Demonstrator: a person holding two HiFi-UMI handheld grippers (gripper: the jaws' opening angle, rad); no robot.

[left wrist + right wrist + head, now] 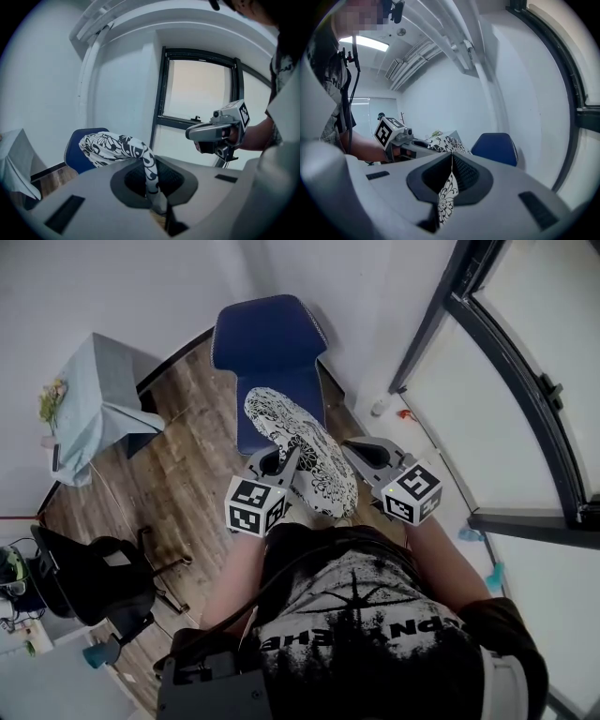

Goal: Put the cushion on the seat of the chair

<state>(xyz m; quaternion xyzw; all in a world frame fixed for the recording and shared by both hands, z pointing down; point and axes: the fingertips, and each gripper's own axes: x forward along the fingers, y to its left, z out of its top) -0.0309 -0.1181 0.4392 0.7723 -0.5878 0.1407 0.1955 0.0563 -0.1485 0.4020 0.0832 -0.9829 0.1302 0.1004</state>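
Observation:
A black-and-white patterned cushion hangs in the air between my two grippers, in front of a blue chair. My left gripper is shut on the cushion's near left edge, and the fabric runs straight into its jaws. My right gripper is shut on the near right edge, where a thin fold of fabric is pinched. The far end of the cushion reaches over the chair seat. The chair shows ahead in the right gripper view and the chair at left in the left one.
A small table with a pale cloth and flowers stands left of the chair. A black office chair is at lower left. A white wall and a large dark-framed window run along the right.

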